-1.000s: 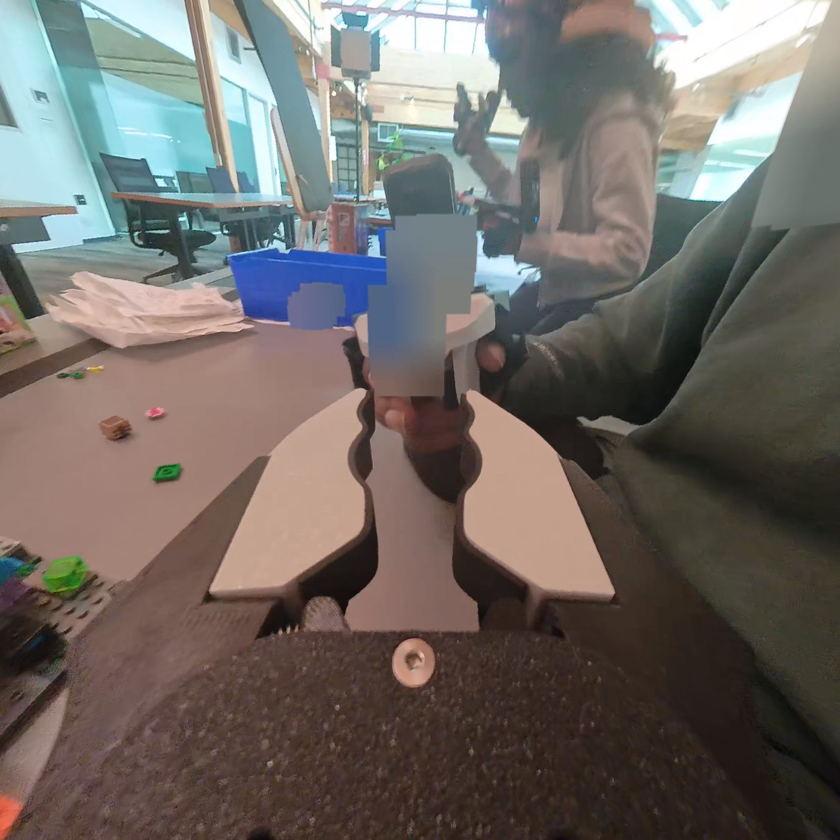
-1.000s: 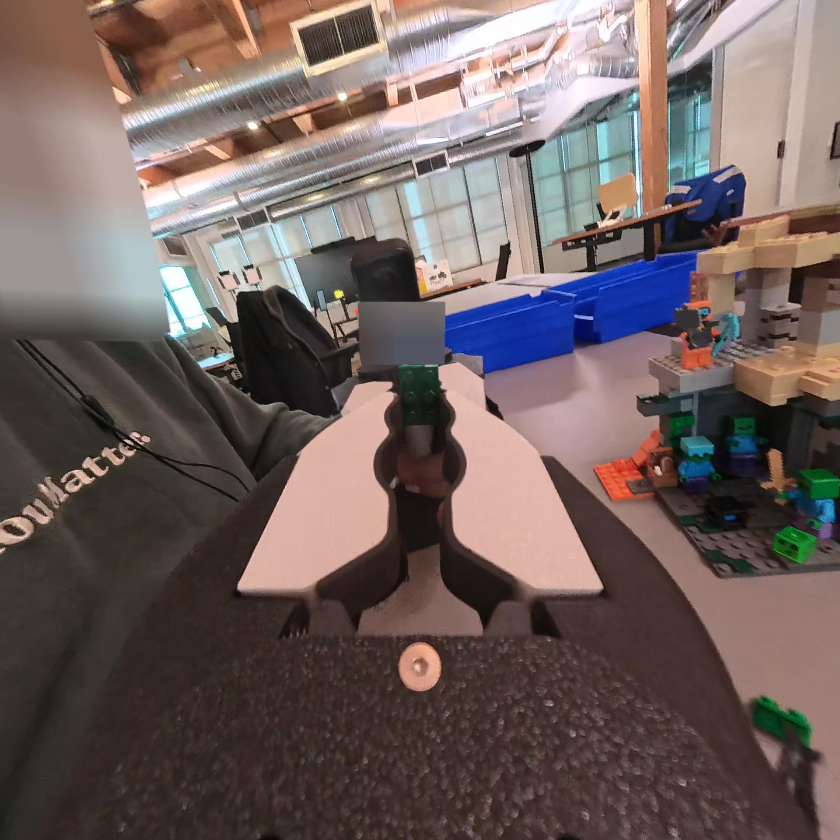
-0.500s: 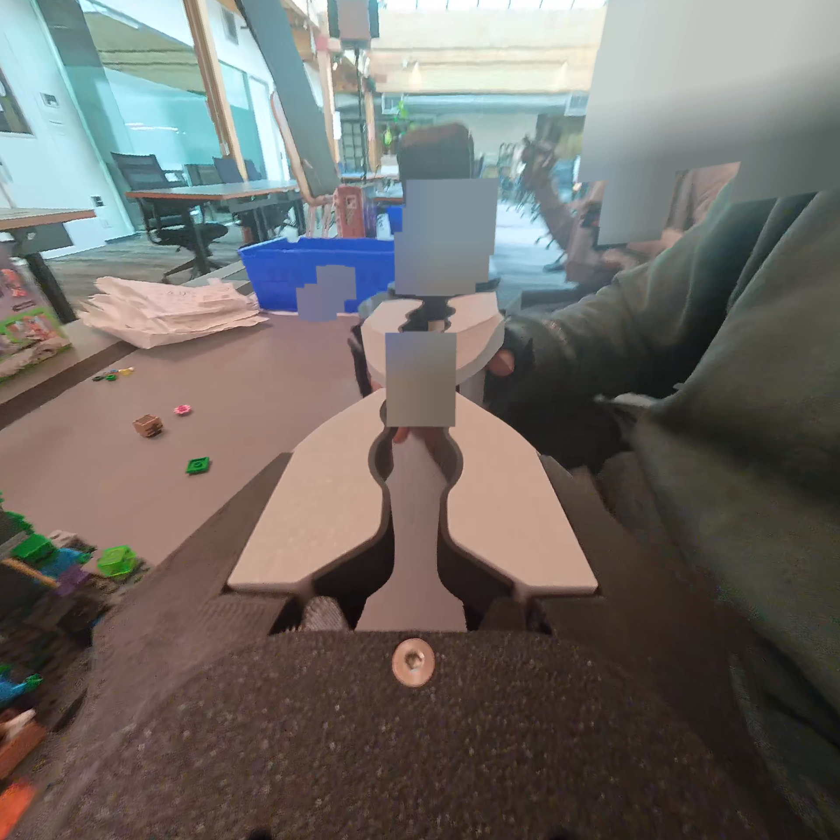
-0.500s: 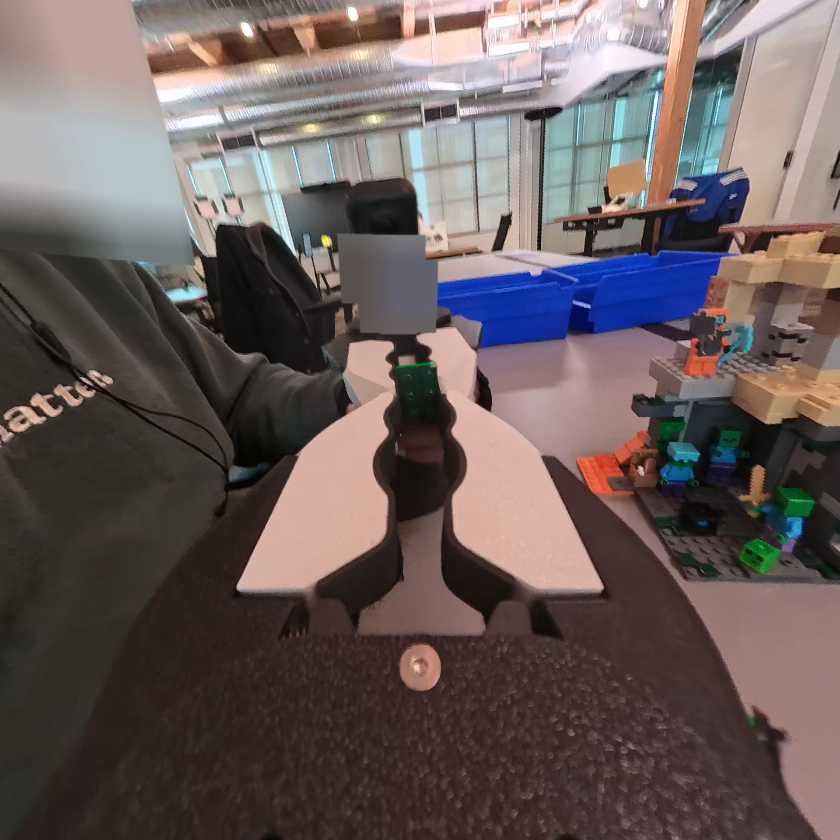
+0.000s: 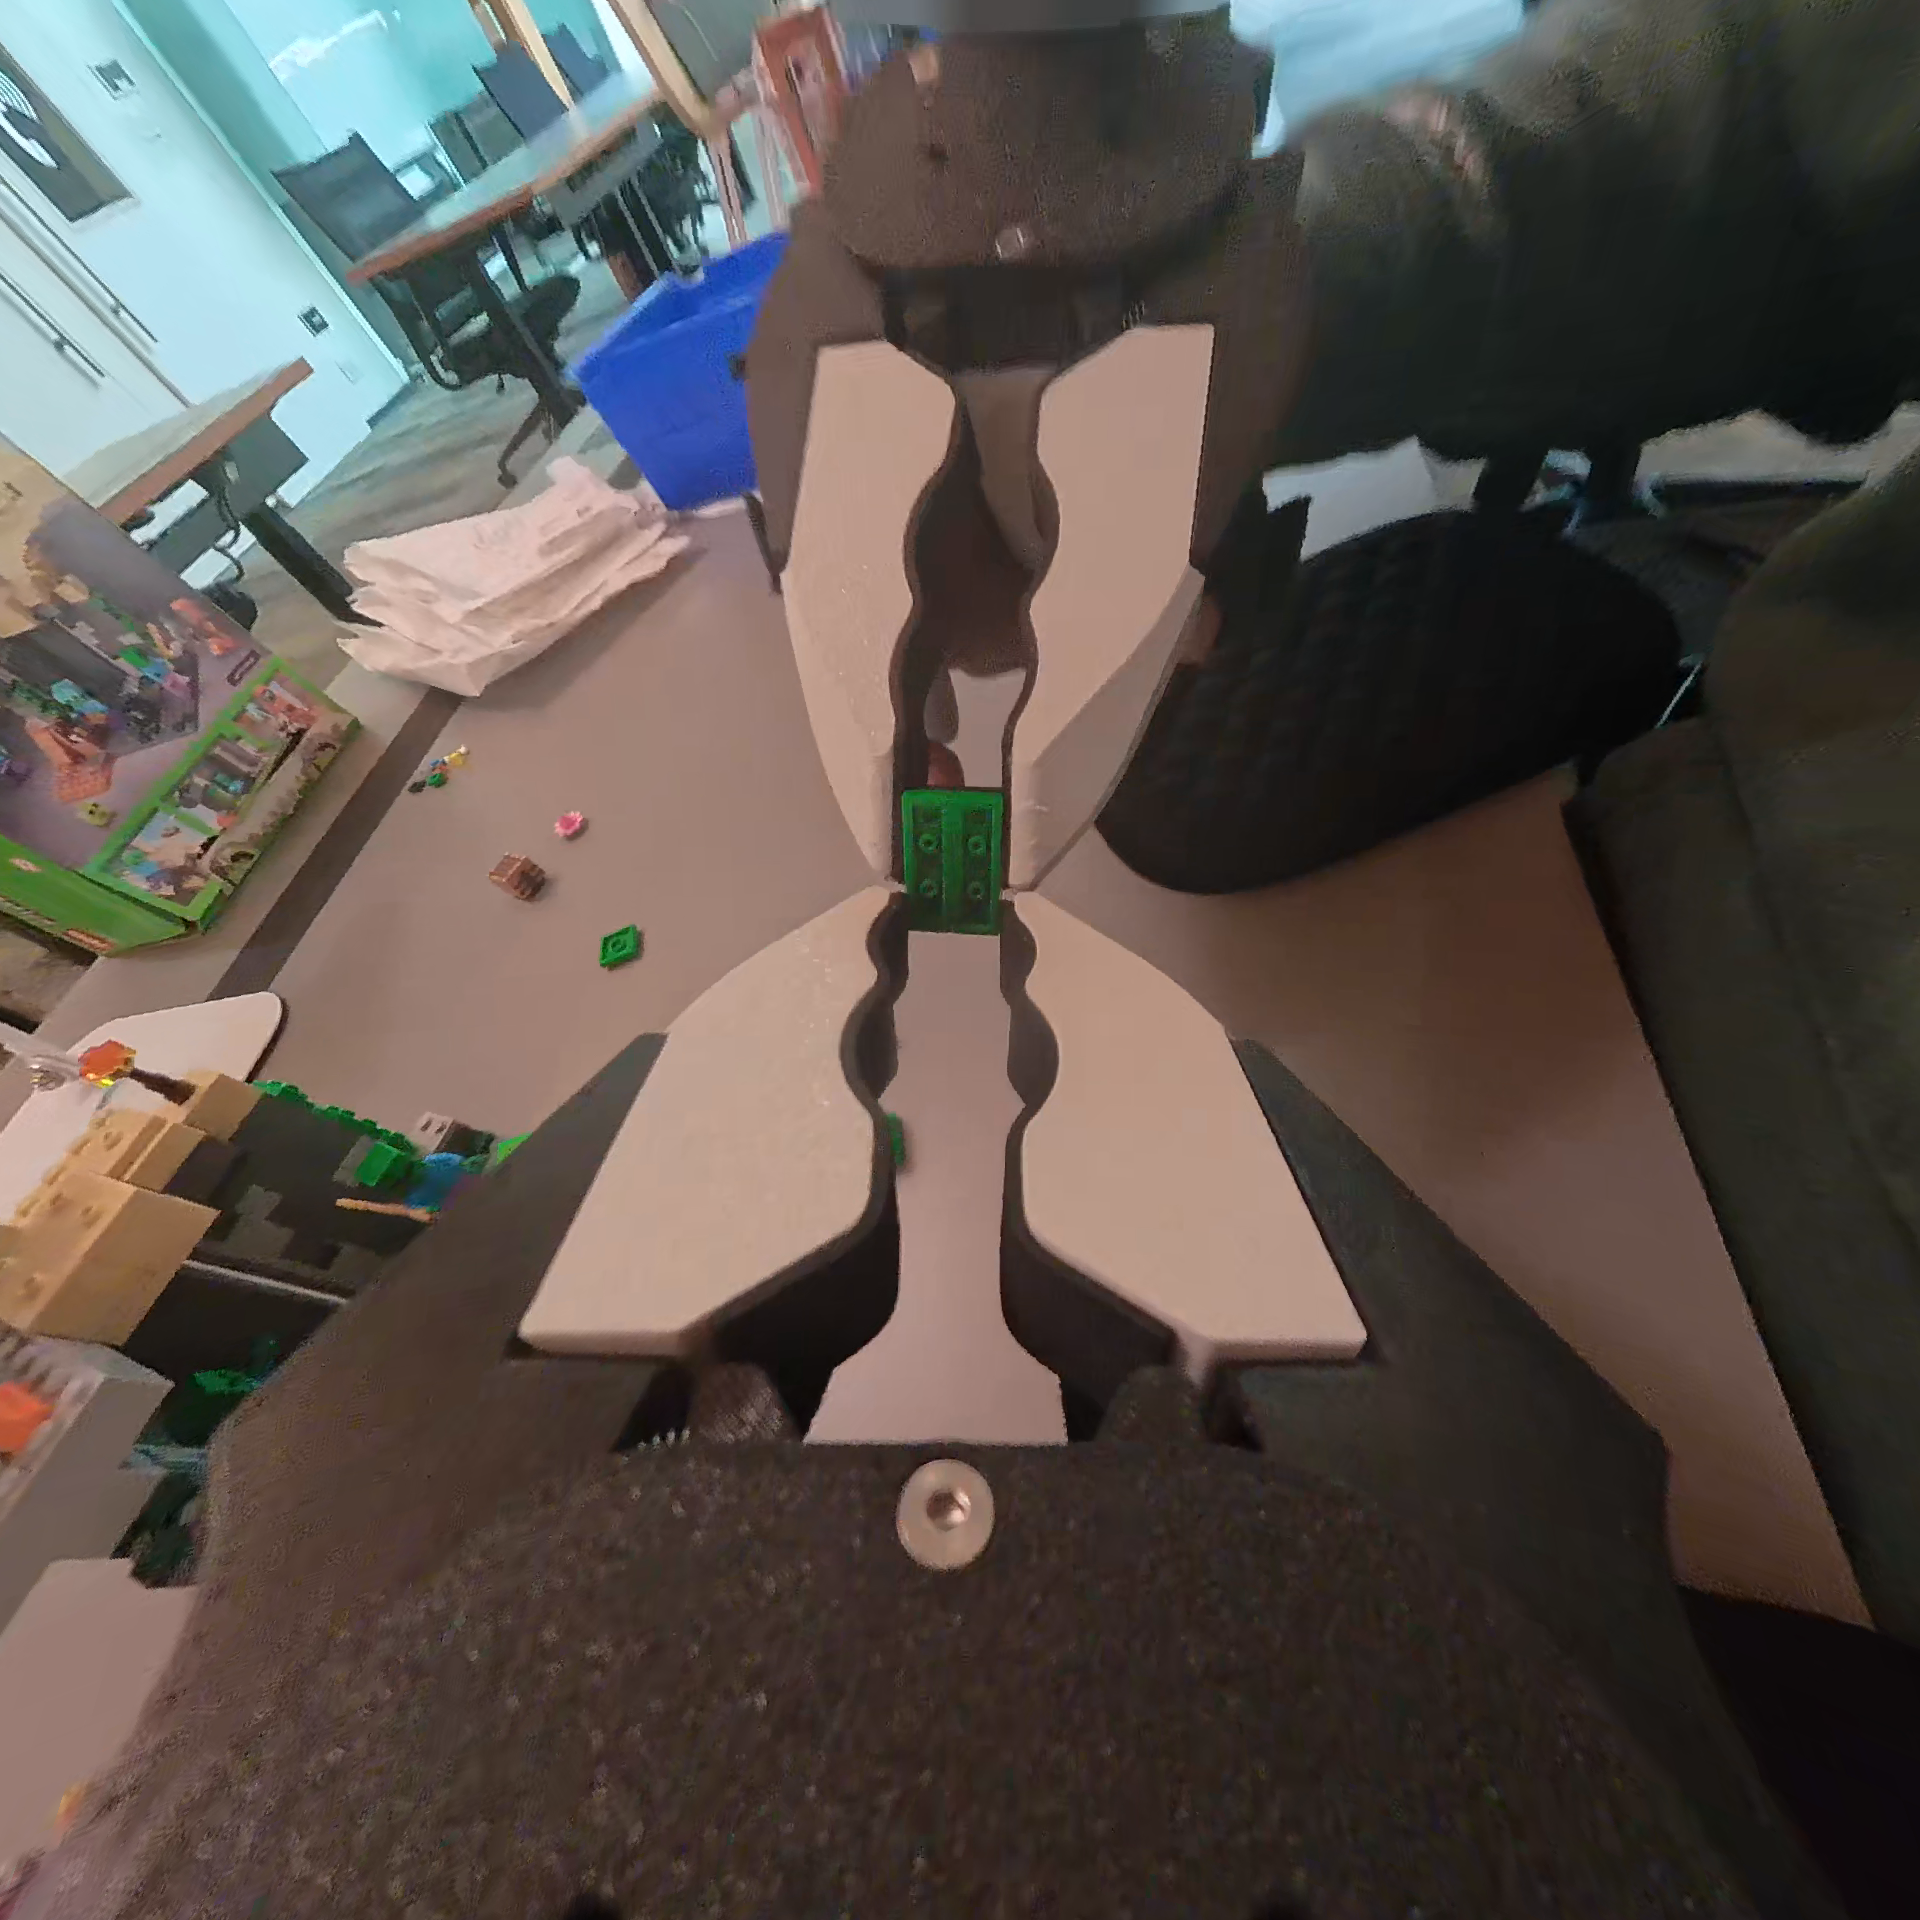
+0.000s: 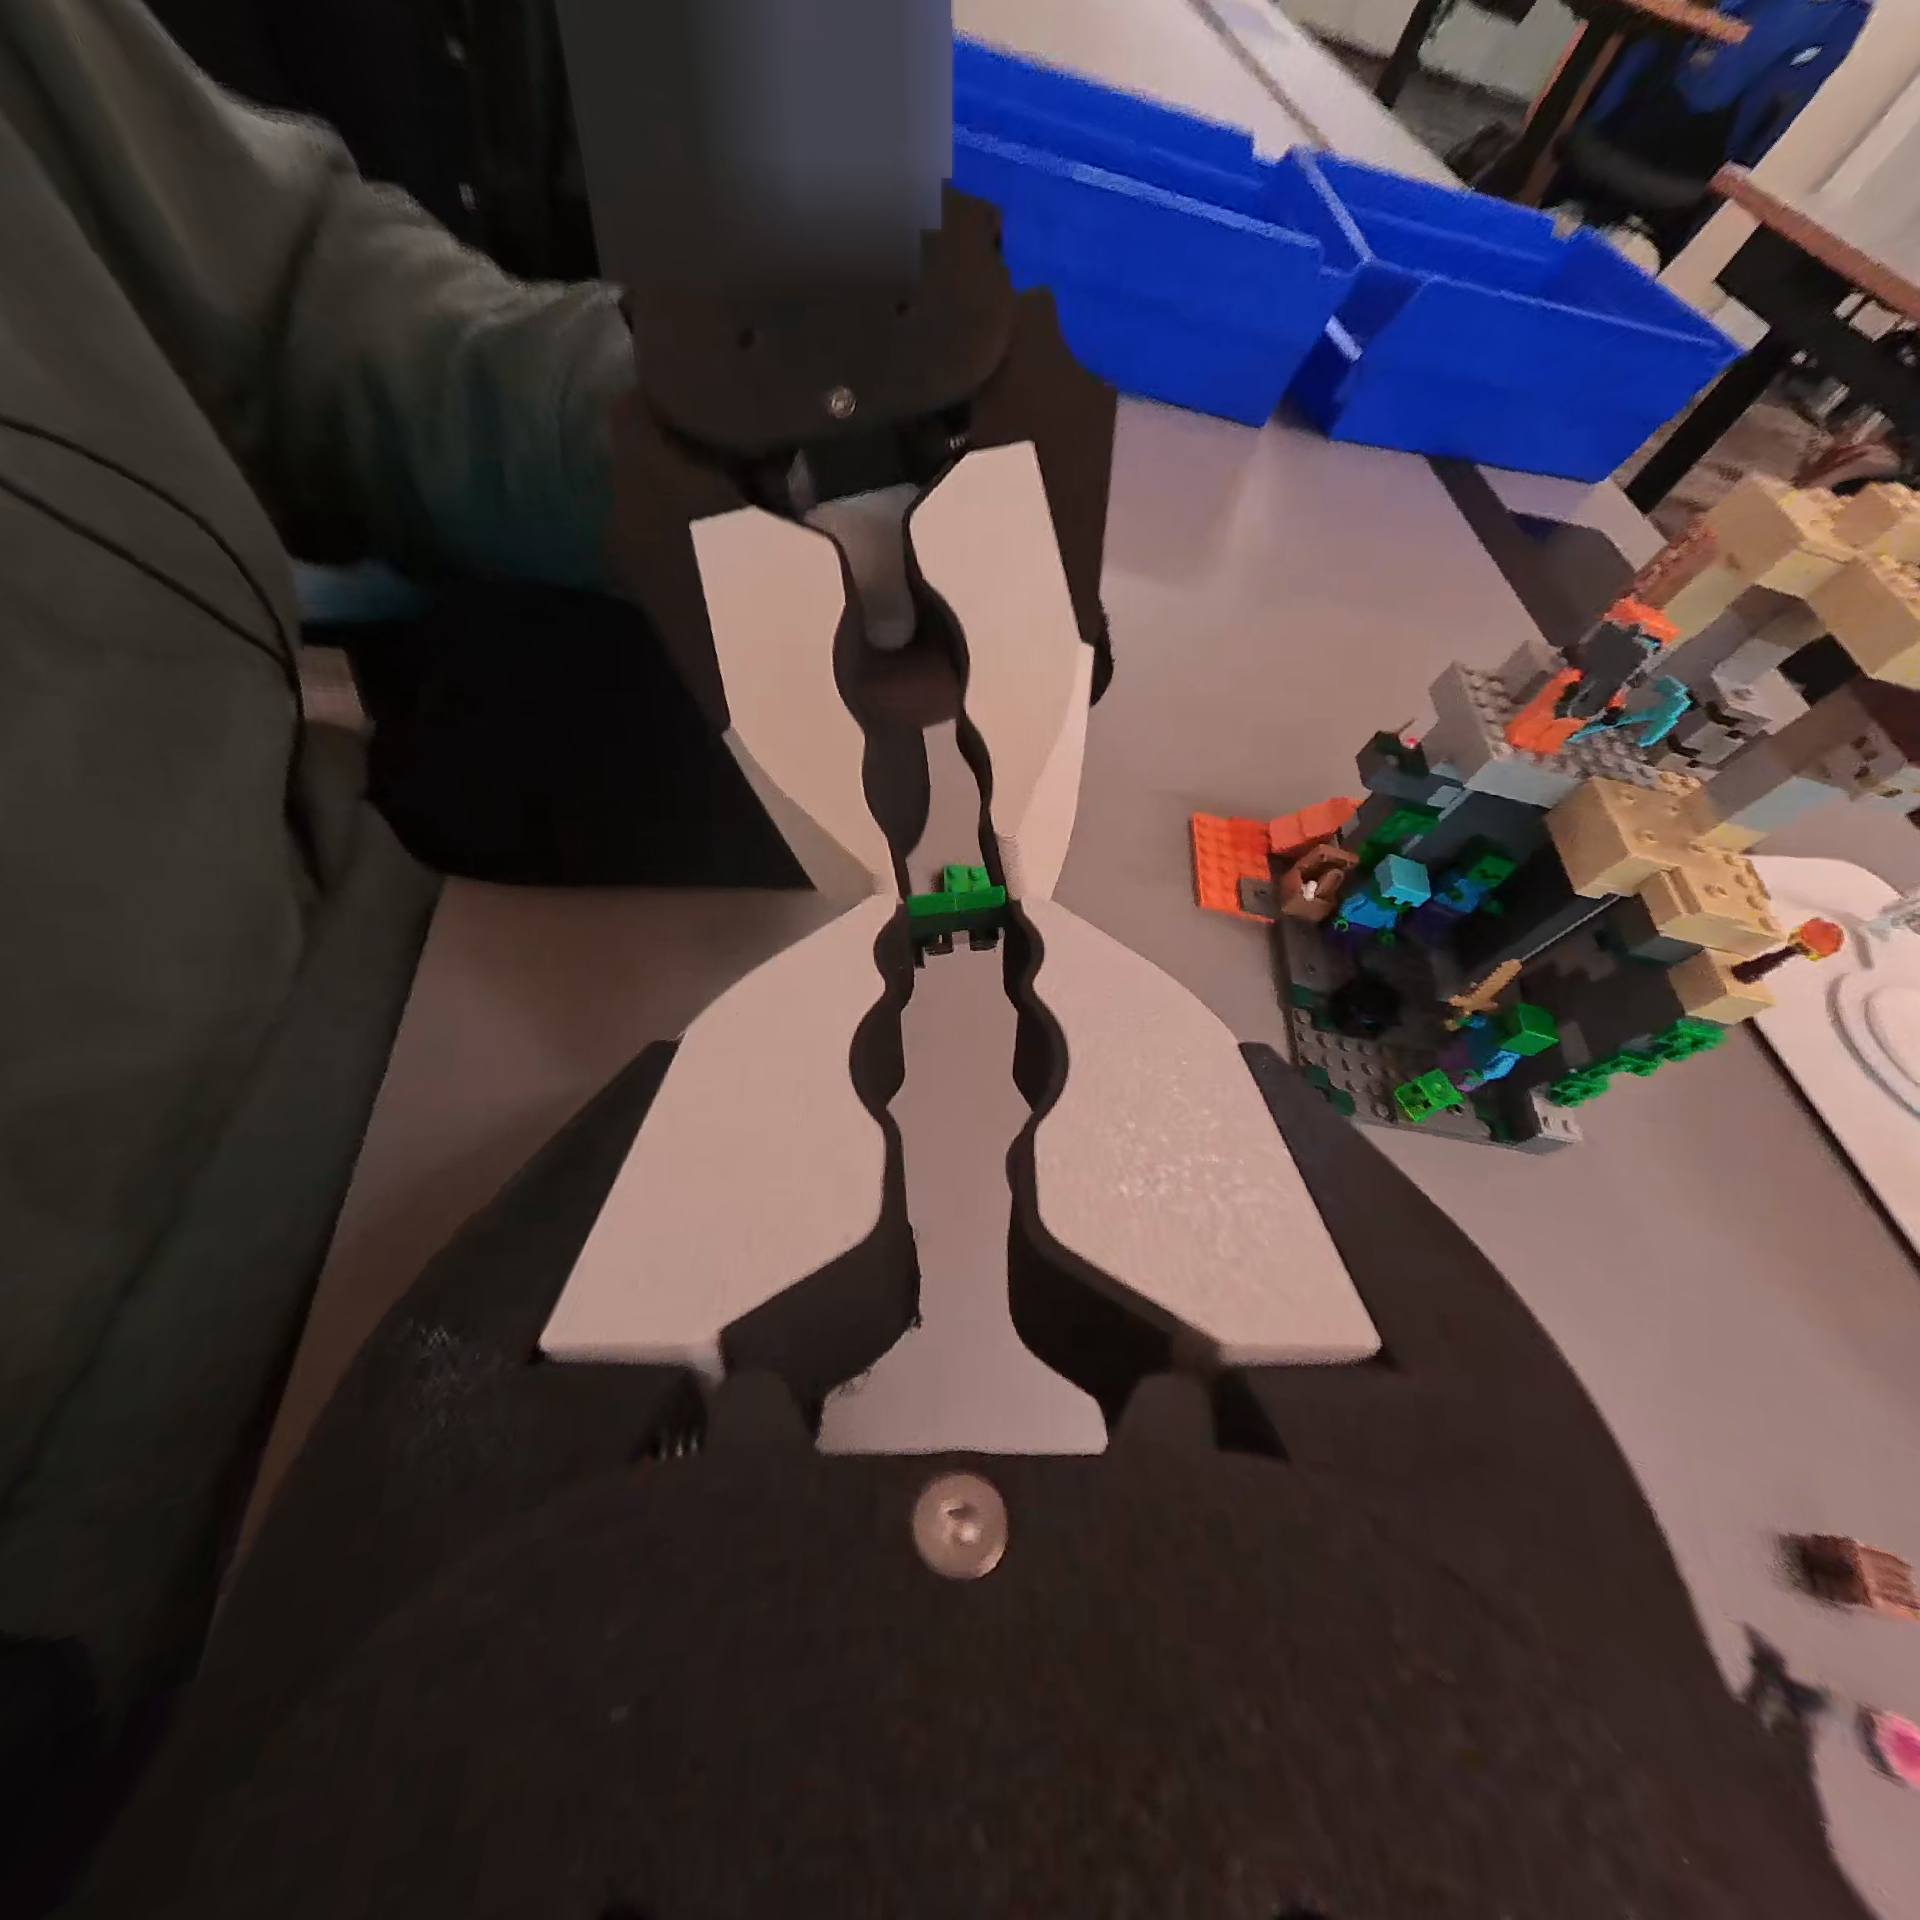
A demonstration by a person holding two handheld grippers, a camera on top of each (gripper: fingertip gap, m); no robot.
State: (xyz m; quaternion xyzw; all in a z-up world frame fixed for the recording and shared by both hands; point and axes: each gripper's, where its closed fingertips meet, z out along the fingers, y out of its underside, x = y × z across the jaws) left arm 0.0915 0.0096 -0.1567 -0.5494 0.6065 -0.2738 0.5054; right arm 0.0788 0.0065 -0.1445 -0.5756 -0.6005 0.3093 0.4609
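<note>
Left wrist view: left gripper (image 5: 951, 914) and right gripper (image 5: 951, 831), now tip to tip, both clamp the green brick (image 5: 952, 860) above the worktop (image 5: 1299, 1039).

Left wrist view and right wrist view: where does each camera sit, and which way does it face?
Left wrist view: on the left gripper, facing the right gripper across the grey table; own fingers in foreground.
Right wrist view: on the right gripper, facing the left gripper and a sleeve; own fingers in foreground.
Shared: the green brick where both grippers meet.
</note>
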